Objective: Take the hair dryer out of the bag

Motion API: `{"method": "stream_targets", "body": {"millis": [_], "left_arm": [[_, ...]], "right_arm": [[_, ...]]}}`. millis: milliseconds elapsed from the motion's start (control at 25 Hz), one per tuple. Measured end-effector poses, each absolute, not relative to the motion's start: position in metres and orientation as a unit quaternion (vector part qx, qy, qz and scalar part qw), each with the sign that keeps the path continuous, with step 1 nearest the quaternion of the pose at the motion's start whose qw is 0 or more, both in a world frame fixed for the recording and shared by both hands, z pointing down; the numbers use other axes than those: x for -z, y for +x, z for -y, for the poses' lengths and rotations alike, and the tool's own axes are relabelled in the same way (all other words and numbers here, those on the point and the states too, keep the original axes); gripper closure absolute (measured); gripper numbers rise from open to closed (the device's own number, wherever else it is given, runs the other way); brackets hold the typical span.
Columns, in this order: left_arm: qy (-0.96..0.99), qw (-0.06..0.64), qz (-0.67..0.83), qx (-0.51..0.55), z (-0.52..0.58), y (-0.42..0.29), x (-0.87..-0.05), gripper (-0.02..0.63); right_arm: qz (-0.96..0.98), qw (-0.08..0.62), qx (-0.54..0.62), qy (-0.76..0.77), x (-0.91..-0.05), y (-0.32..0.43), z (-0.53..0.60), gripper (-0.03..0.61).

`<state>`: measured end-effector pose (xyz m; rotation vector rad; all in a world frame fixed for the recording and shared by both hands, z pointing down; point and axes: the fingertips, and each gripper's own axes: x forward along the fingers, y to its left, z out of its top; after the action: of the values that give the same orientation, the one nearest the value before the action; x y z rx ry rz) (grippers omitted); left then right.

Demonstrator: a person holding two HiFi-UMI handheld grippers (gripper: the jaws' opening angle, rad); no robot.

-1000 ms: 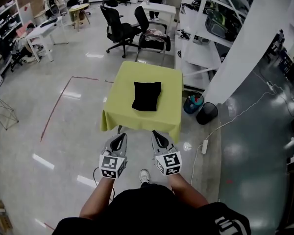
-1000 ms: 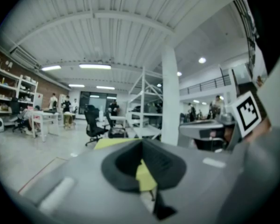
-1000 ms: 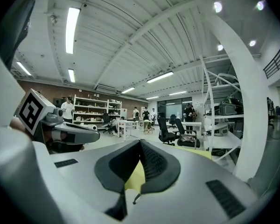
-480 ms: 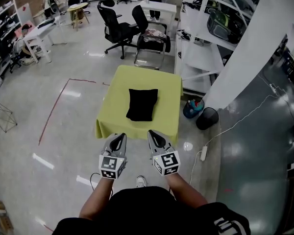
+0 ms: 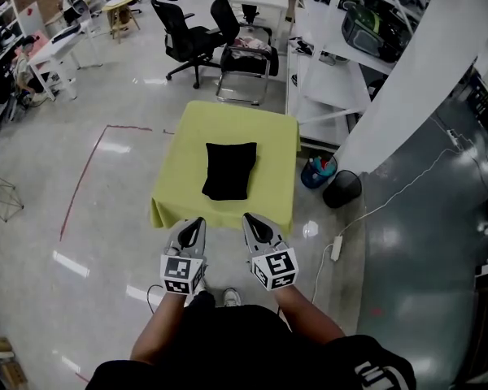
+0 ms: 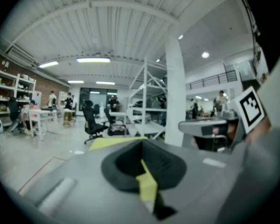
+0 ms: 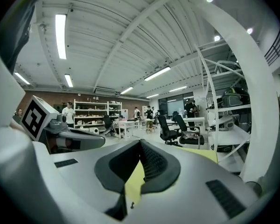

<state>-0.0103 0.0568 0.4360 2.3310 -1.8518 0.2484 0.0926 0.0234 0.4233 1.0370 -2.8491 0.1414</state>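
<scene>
Centre of the head view: black bag [image 5: 229,171] lying flat on a table [image 5: 281,181] draped in yellow-green cloth, closed as far as visible, with no hair dryer in sight and so presumably inside. Lower centre, at the table's near edge and well short of the bag: left gripper [image 5: 194,226] and right gripper [image 5: 251,223], side by side, jaws of both pressed together on nothing. Judged stage: approach only, with nothing of the task done. Left to do: reaching the bag, opening it, and drawing the hair dryer out.
</scene>
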Motion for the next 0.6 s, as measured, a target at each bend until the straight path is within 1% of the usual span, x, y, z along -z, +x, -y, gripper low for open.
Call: {"method": "stream_targets", "body": {"millis": [240,600], "left_arm": [[0.784,0.079,0.611,-0.081,-0.024,-0.026,-0.442,0.607],[0.802,0.052,0.589,-0.090,0.043,-0.074,-0.438,0.607]], "right_arm": [[0.937,0.072,-0.044,0.340,-0.431,0.073,0.004,0.572],[0.924,0.072,-0.028,0.374,-0.425,0.027,0.071,0.572]]}}
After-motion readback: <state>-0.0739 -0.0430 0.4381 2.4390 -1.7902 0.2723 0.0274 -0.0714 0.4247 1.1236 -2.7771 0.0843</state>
